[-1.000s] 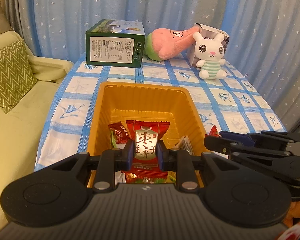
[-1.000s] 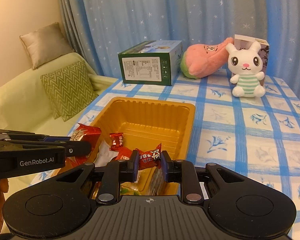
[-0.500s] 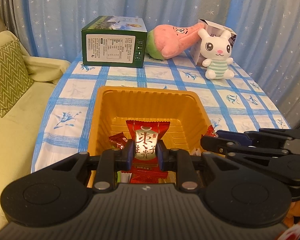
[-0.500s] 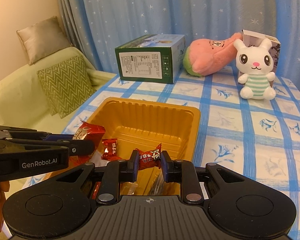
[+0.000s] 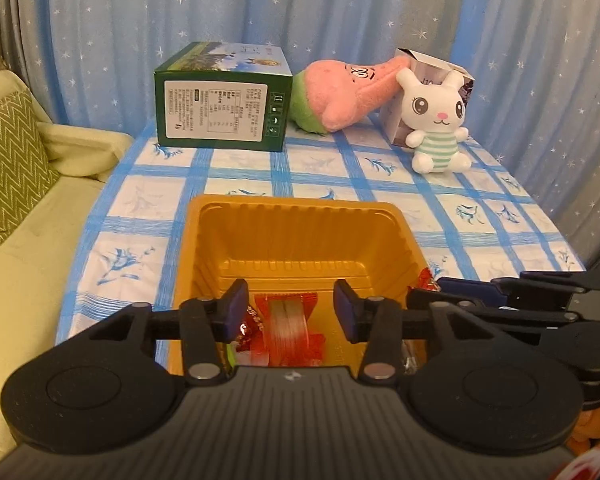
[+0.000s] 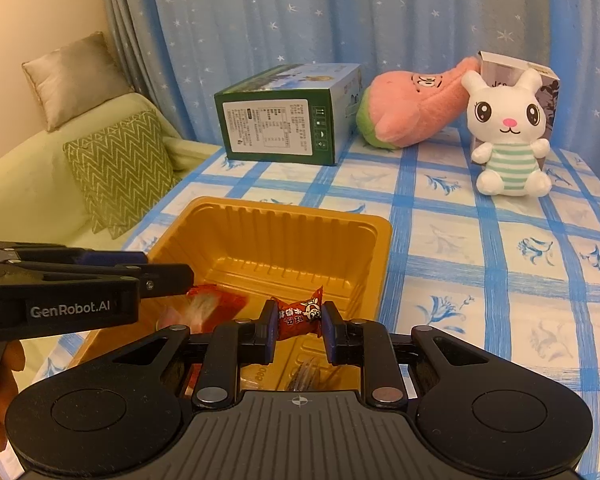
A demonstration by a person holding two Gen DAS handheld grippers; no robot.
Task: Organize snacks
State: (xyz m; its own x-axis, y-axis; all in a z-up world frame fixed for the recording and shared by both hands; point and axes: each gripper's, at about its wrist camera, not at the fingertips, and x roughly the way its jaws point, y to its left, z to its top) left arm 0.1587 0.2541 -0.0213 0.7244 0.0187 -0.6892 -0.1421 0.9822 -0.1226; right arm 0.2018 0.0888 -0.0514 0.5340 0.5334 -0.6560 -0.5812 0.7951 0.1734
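An orange plastic tray [image 5: 300, 216] stands on the blue checked tablecloth; it also shows in the right wrist view [image 6: 284, 216]. My left gripper [image 5: 290, 312] is open above the tray's near end. Below it a large red snack packet [image 5: 290, 320] is blurred, apart from the fingers, over other wrapped snacks in the tray. The packet also shows blurred in the right wrist view [image 6: 208, 308]. My right gripper [image 6: 299, 326] is shut on a small red wrapped candy [image 6: 300, 314] and holds it above the tray's near right part.
A green box [image 5: 222, 96], a pink plush [image 5: 348, 92], a white rabbit toy [image 5: 436, 120] and a small carton [image 5: 428, 68] stand at the table's far end. A sofa with a zigzag cushion [image 6: 118, 168] lies left of the table.
My left gripper has opened and let go of the large red packet, which is dropping into the tray. My right gripper still holds the small candy over the tray.
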